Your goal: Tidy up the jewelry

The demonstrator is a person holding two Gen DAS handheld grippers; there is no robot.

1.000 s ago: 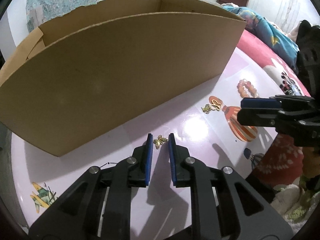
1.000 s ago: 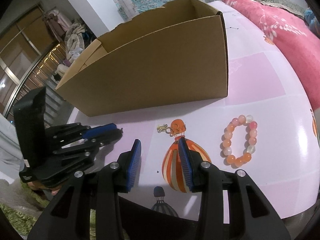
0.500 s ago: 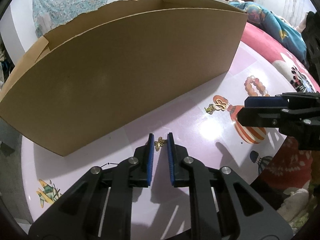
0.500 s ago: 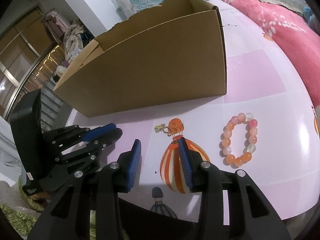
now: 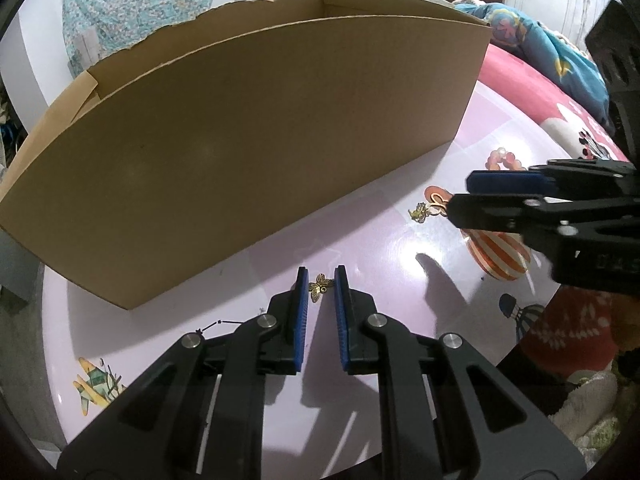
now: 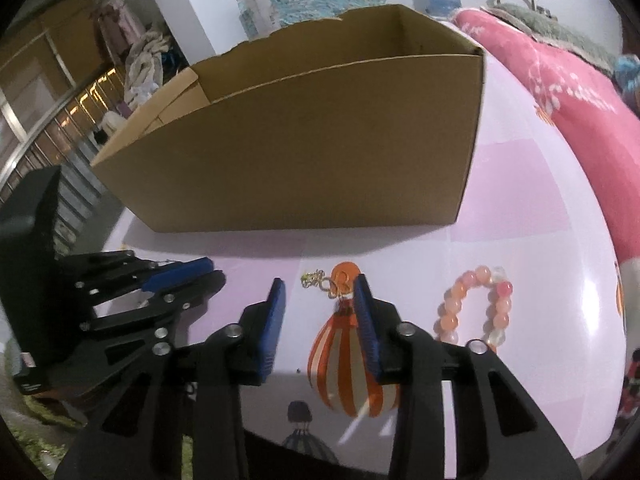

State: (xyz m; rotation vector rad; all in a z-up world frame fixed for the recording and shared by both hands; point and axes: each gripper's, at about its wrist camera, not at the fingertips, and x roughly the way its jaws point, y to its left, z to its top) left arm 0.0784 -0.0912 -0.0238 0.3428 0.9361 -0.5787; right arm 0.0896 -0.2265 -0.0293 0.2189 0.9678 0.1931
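A small gold butterfly charm [image 5: 320, 286] lies on the lilac tablecloth. My left gripper [image 5: 321, 278] is shut on it, with the blue pads against its wings. A second gold charm [image 6: 314, 280] with a ring lies between the fingertips of my right gripper [image 6: 319, 283]. Those jaws are closing and the pads stand clear of the charm. A pink and orange bead bracelet [image 6: 448, 322] rests to the right of that gripper. The left wrist view shows the right gripper [image 5: 460, 194], the second charm [image 5: 420, 212] and the bracelet [image 5: 502, 158]. The left gripper [image 6: 216, 271] appears in the right wrist view.
An open cardboard box [image 5: 260, 140] stands just behind both charms, and the box [image 6: 320, 140] fills the middle of the right wrist view. An orange striped balloon print [image 6: 348, 364] marks the tablecloth. A pink blanket [image 6: 580, 92] lies at the right.
The left jaws narrowed a little around the butterfly charm. The right jaws narrowed around the second charm, and the right gripper crept closer to it.
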